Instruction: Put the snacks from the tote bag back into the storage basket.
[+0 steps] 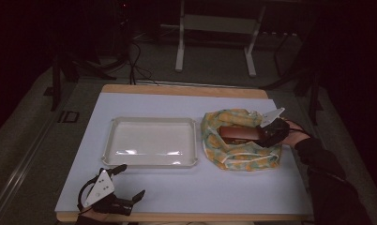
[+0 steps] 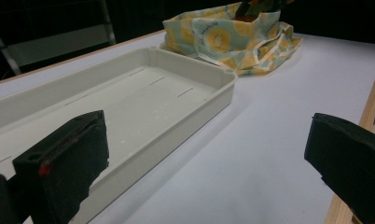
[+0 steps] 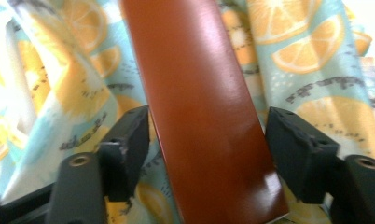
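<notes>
The right gripper [image 3: 205, 154] is reaching into the fruit-print bag [image 1: 239, 138] for the brown box [image 3: 202, 107]. Its jaws are sitting open on either side of the box, with small gaps. Next, I think, they need to squeeze and lift. The left gripper [image 1: 125, 182] is waiting wide open, holding nothing, with the white tray [image 2: 185, 112] just ahead.

Dark lettering ran across the fruit-print cloth bag [image 3: 311, 70] in the right gripper view, too blurred to read. On the floor left of the table, a dark mark [image 1: 68, 116] resembled "ID", though uncertainly.
</notes>
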